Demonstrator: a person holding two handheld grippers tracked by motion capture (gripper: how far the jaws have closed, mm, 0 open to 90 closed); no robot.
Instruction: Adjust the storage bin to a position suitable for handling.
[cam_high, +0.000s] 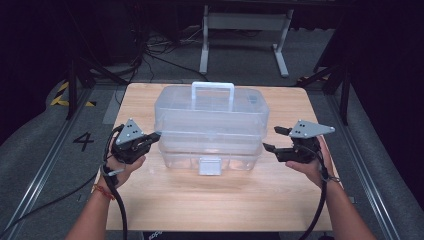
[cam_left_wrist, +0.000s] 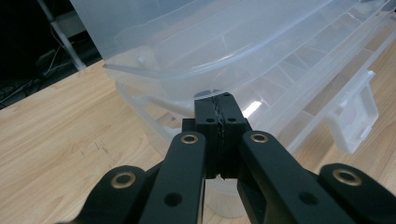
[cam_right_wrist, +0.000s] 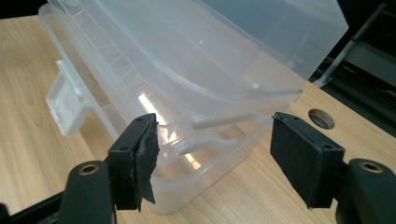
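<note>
My left tongs (cam_high: 154, 135) were pressed together, their tip right up against the clear plastic box (cam_high: 210, 131) at its nine o'clock side. My right tongs (cam_high: 274, 139) were spread wide apart, just beside the box at three o'clock, holding nothing. The box sat in the middle of the wooden table (cam_high: 220, 200), its white handle (cam_high: 213, 87) up at twelve o'clock and its latch (cam_high: 209, 166) at six.

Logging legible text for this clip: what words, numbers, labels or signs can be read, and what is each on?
"4": a dark digit on the grey floor, left of the wooden table.
The clear plastic storage box shows no label or brand.
The left gripper and right gripper show no markings.
</note>
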